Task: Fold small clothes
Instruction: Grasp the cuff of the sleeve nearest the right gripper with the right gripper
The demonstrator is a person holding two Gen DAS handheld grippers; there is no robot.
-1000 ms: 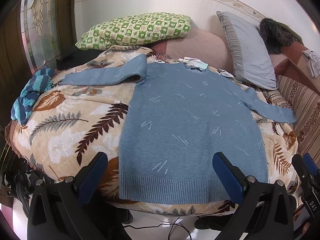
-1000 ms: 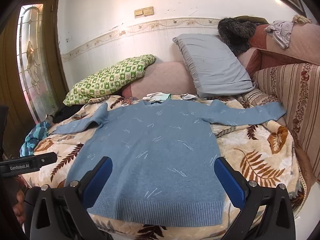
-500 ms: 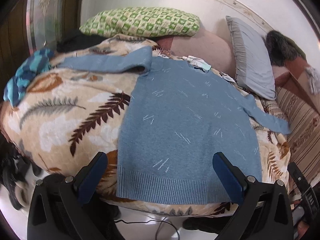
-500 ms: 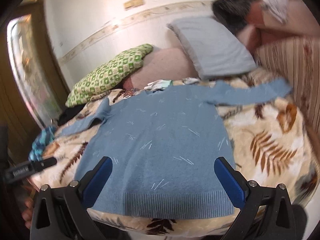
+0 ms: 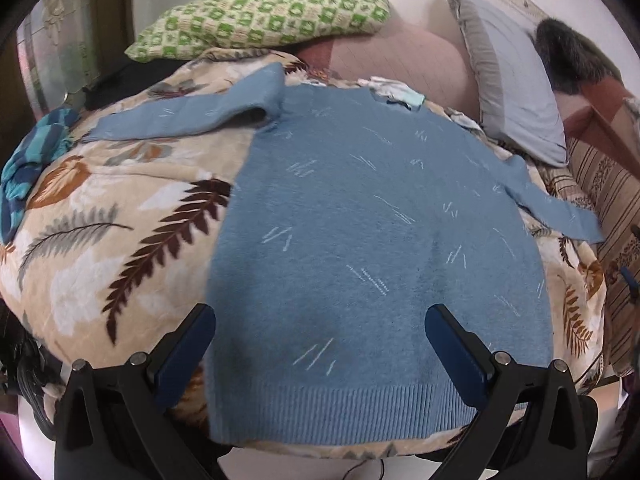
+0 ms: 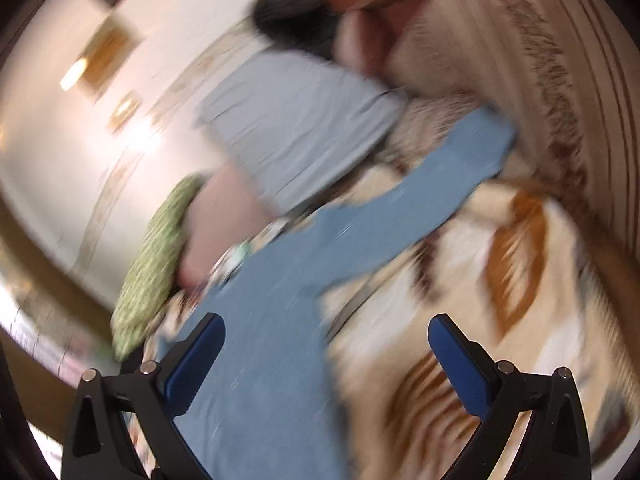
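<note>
A blue knitted sweater (image 5: 360, 240) with pale dashes lies flat on a leaf-print blanket (image 5: 100, 240), hem toward me, both sleeves spread out. My left gripper (image 5: 320, 344) is open and empty, just above the sweater's lower part near the hem. My right gripper (image 6: 326, 360) is open and empty, tilted, over the sweater's right side; the right sleeve (image 6: 420, 200) stretches away ahead of it. The right wrist view is blurred by motion.
A green checked pillow (image 5: 260, 20) and a grey pillow (image 5: 516, 92) lean at the back. A teal striped cloth (image 5: 28, 168) lies at the blanket's left edge. Small pale garments (image 5: 396, 92) sit by the sweater's collar. A striped sofa arm (image 6: 540, 80) borders the right side.
My left gripper has moved forward and lower over the sweater's hem. My right gripper has swung to the right and rolled, now facing the right sleeve. Both stay open.
</note>
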